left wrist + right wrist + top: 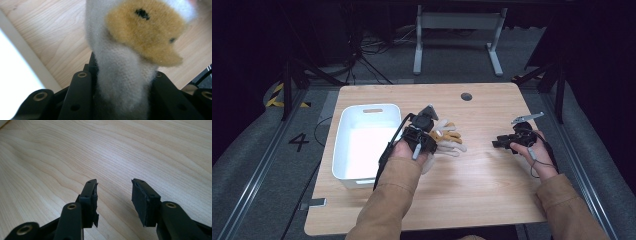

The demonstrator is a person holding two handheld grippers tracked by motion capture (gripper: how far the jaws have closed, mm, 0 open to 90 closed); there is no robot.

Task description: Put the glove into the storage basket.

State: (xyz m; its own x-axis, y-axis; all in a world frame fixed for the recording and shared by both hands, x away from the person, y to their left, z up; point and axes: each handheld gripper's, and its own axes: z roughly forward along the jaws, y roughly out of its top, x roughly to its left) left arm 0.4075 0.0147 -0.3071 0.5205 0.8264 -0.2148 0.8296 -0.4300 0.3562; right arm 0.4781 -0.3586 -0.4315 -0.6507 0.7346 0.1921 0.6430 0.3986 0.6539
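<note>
Glove (447, 138), fuzzy white knit with tan-yellow patches, lies on the wooden table (482, 185) just right of the white bin (343, 131), near the table's middle. Its fingers spread toward the right in the high view. In the left gripper view the same glove (125, 75) rises between the two black jaws, white knit pinched at the base, tan patch with dark spots (blurred, very close to the lens) above.

Left gripper (428, 131) sits at the glove's left end, held by the person's left hand (409, 151); jaws closed on the glove's white fabric. A black cable trails from it back along the tan sleeve (389, 200).

Right gripper (504, 142) is well apart from the glove, over bare table toward the right edge, held in the right hand (539, 155). In the right gripper view its jaws stand apart (114, 192) with nothing between them, only wood grain beyond.

White bin is a rectangular tub with a handle slot in its far wall; its rim shows as a pale band at the left of the left gripper view (27, 60).

Small dark round grommet (466, 96) sits near the table's far edge.
</note>
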